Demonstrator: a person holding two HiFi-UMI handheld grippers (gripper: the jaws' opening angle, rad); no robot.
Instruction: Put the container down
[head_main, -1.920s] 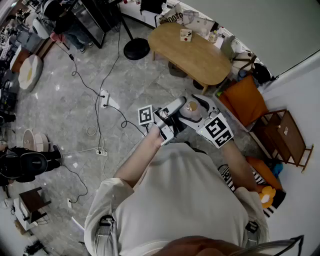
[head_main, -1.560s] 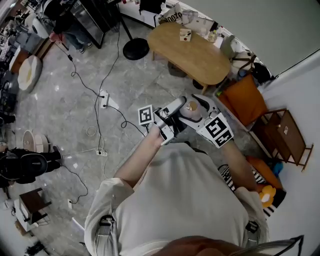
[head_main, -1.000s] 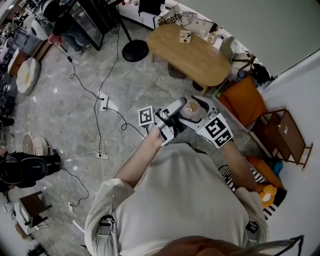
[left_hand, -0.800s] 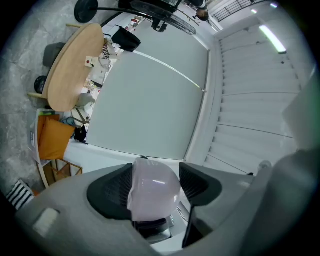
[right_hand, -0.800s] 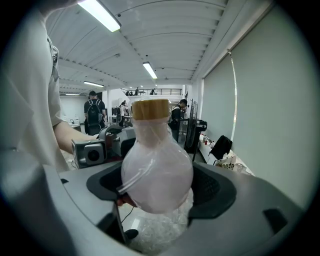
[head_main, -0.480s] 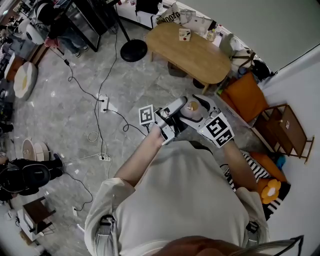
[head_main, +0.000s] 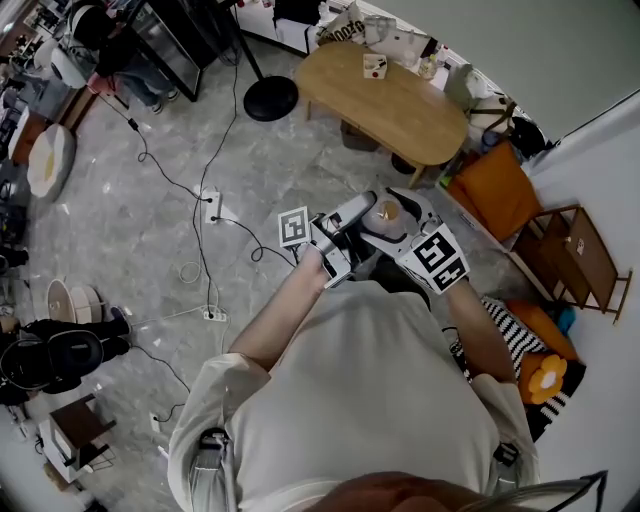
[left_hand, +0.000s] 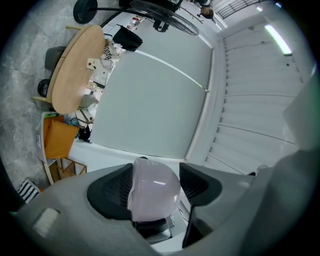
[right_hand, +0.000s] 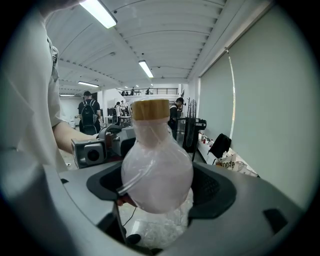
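The container (head_main: 384, 212) is a pale pink, see-through flask with a round belly and a tan cork lid. I hold it in the air in front of my chest, above the floor and short of the wooden table (head_main: 430, 120). My left gripper (head_main: 362, 212) is shut on its belly (left_hand: 152, 192) from the left. From the other side my right gripper (head_main: 400, 215) is shut on the same flask (right_hand: 156, 175), whose cork lid (right_hand: 150, 109) stands upright above the jaws. Crinkled clear plastic (right_hand: 160, 227) hangs under the flask.
The oval wooden table carries a small box (head_main: 374, 66) and clutter at its far edge. An orange seat (head_main: 495, 190) and a wooden rack (head_main: 580, 260) stand to the right. A round black stand base (head_main: 272, 98), cables and a power strip (head_main: 210, 206) lie on the grey floor at left.
Both grippers keep the same hold on the flask. The room has slid slightly in the head view, and the table now sits a little farther right.
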